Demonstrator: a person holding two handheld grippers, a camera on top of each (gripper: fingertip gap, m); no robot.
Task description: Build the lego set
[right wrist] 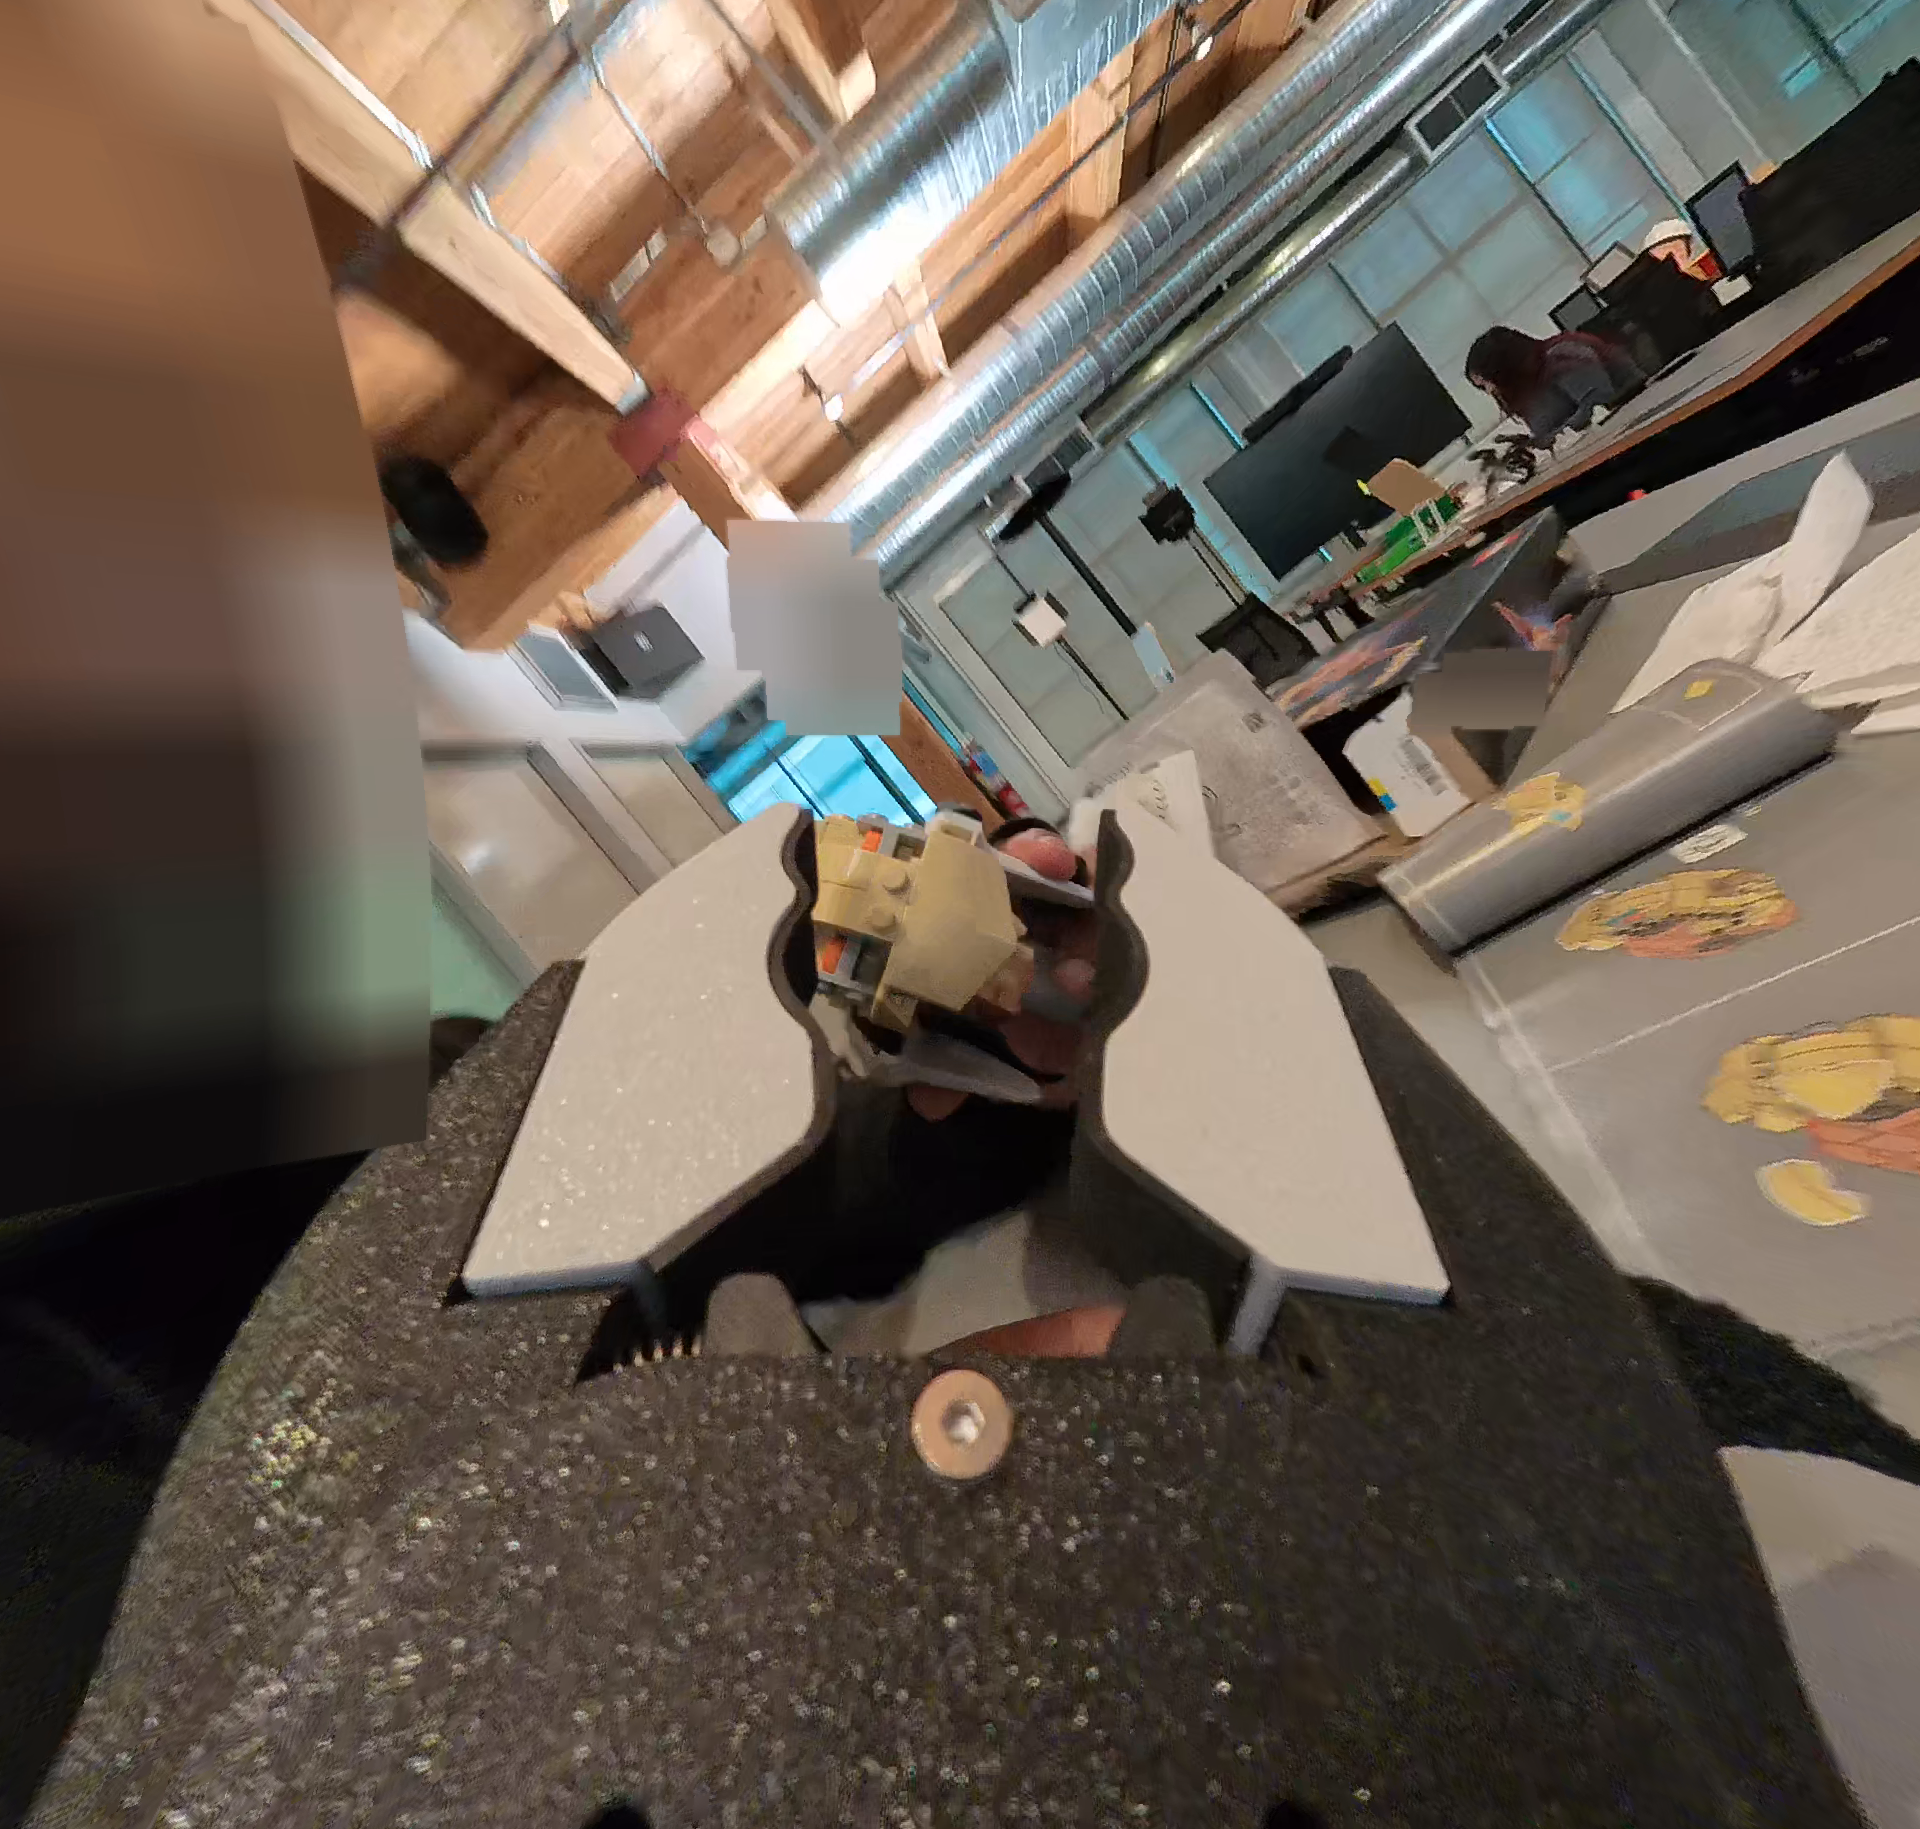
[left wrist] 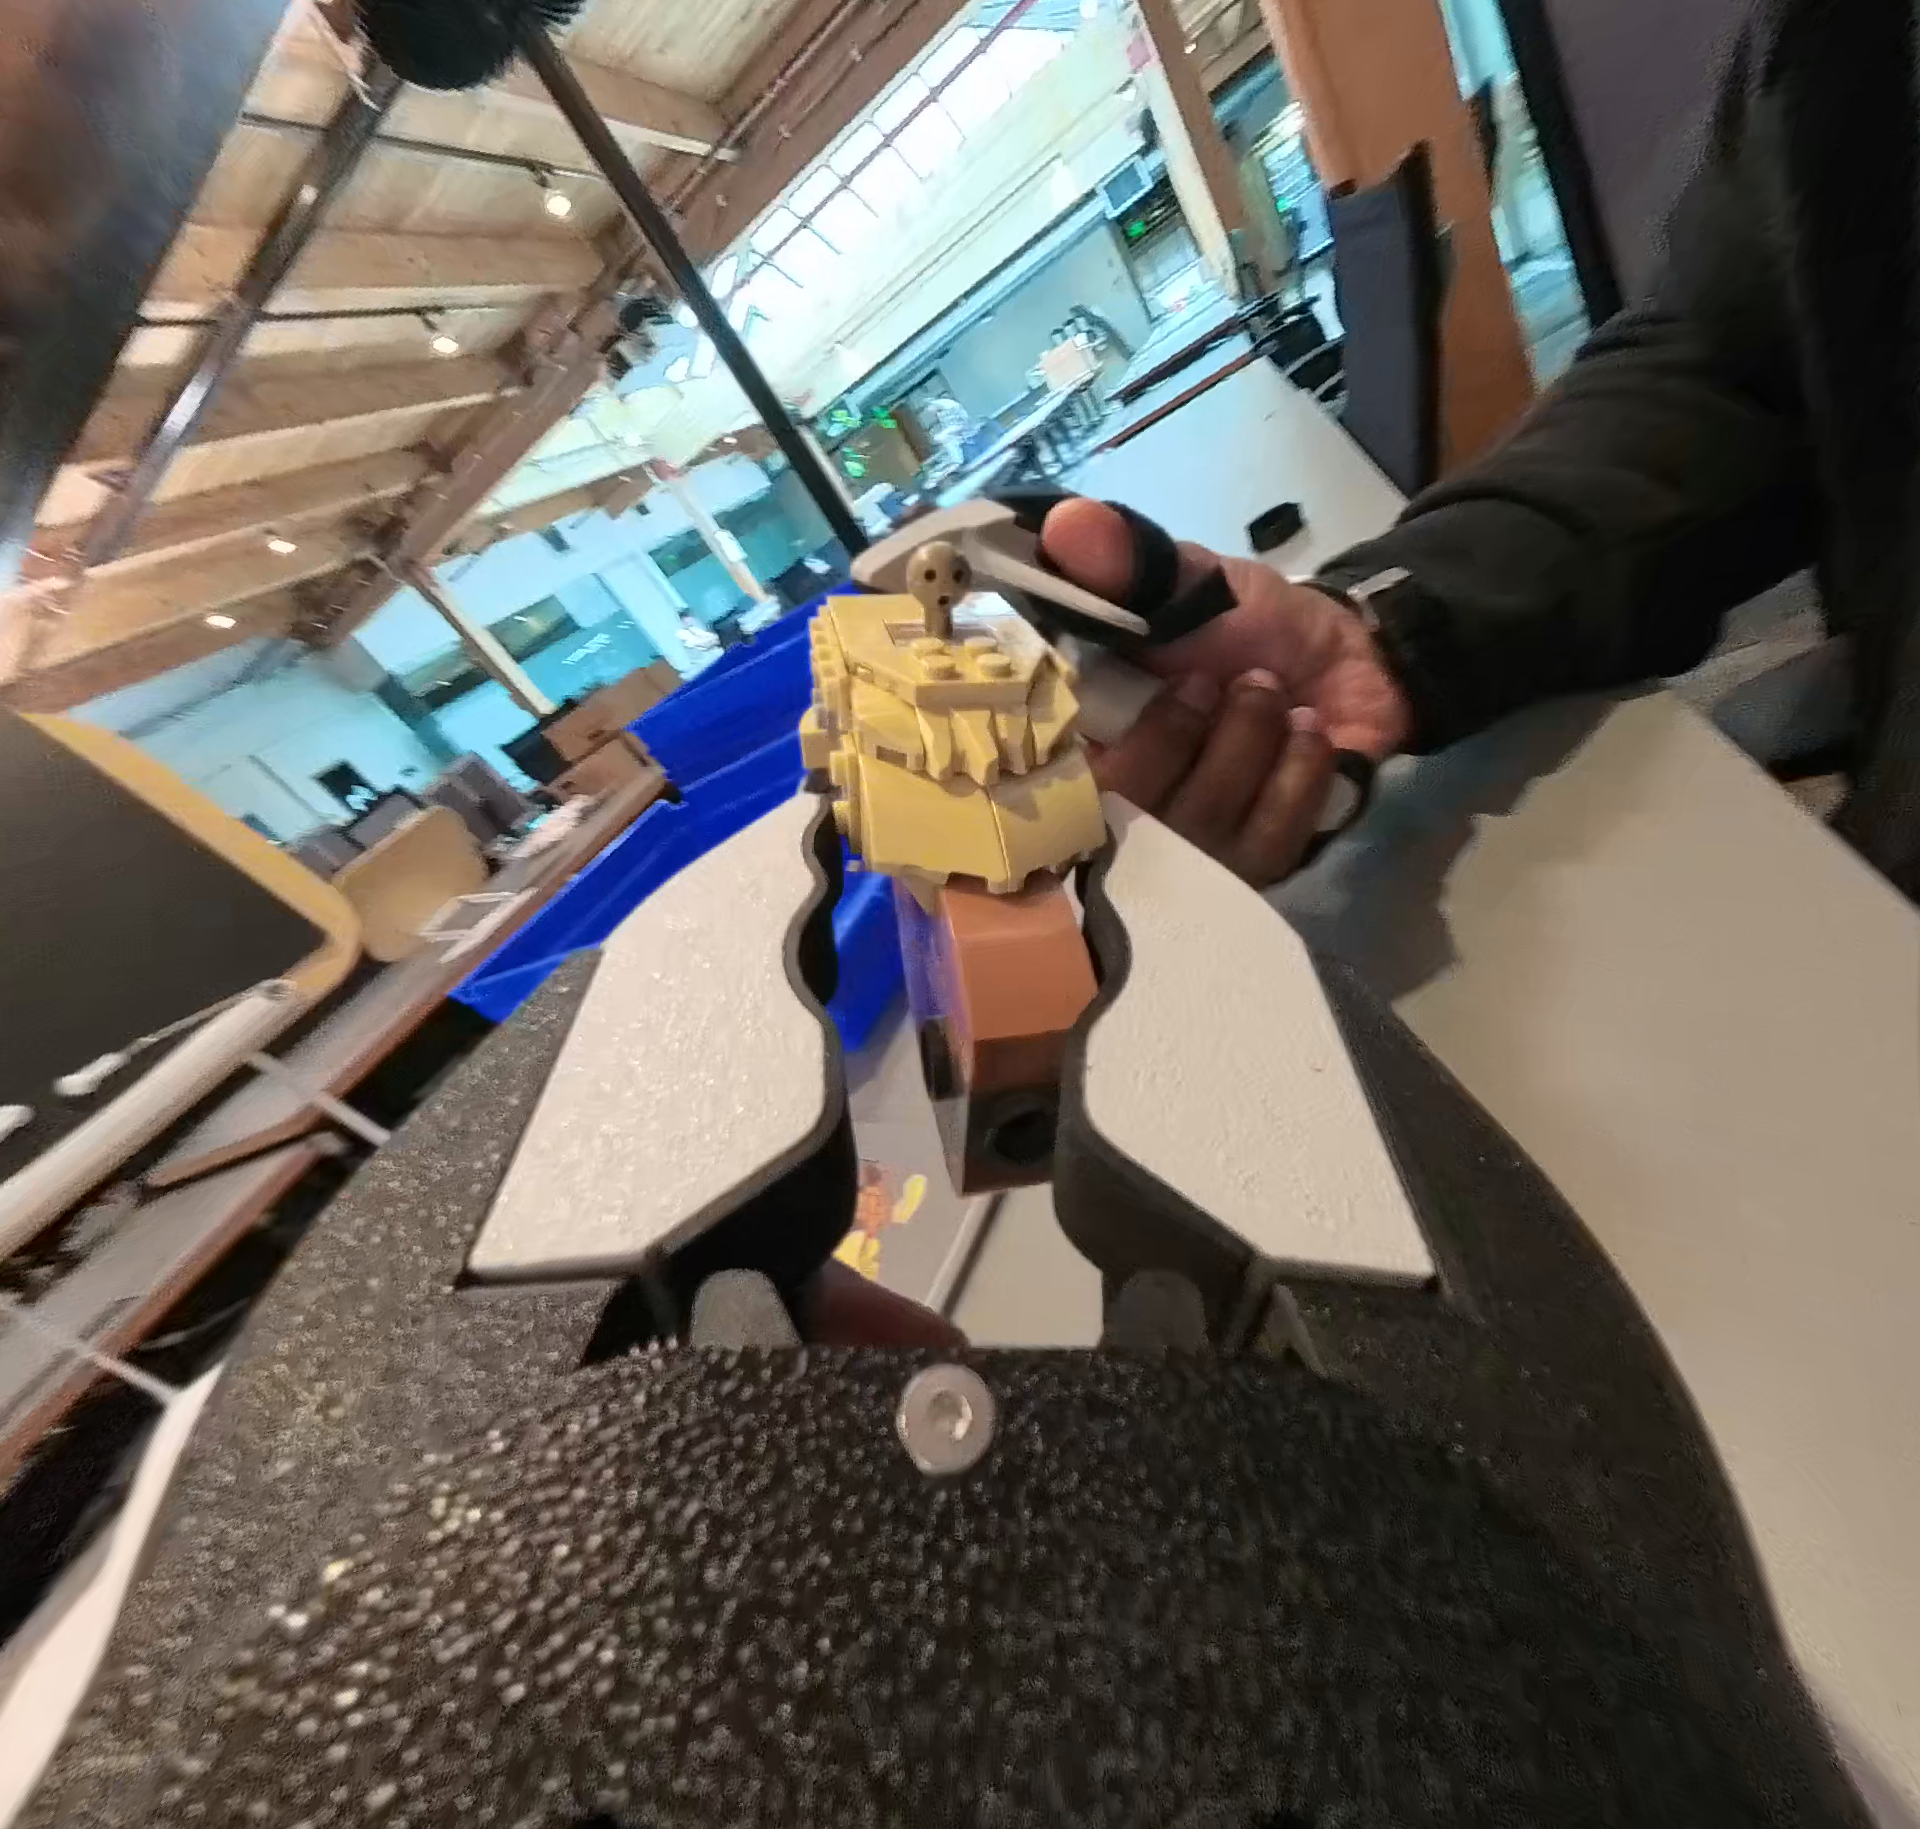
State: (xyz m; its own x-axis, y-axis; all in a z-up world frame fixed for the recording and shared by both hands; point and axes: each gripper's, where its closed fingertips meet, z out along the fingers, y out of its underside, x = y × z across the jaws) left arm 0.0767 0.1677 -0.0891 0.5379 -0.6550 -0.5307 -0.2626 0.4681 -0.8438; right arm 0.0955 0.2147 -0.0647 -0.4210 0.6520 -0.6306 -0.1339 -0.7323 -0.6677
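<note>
The room is big, like a workshop. The ceiling [right wrist: 582,252] is made of wood boards and beams. Shiny silver pipes [right wrist: 1049,325] run under it, from about 7 o'clock up to 1 o'clock in the right wrist view. Small round lights [left wrist: 445,345] glow on the ceiling at 10 o'clock in the left wrist view. Tall windows [right wrist: 1382,325] let in bright bluish daylight at 2 o'clock. A dark screen [right wrist: 1340,449] stands by them. The grey surface [right wrist: 1621,1041] fills 3 to 4 o'clock. A blue bin [left wrist: 727,740] sits near the middle of the left wrist view. Long tables [left wrist: 1174,366] stand far off at 1 o'clock there.
</note>
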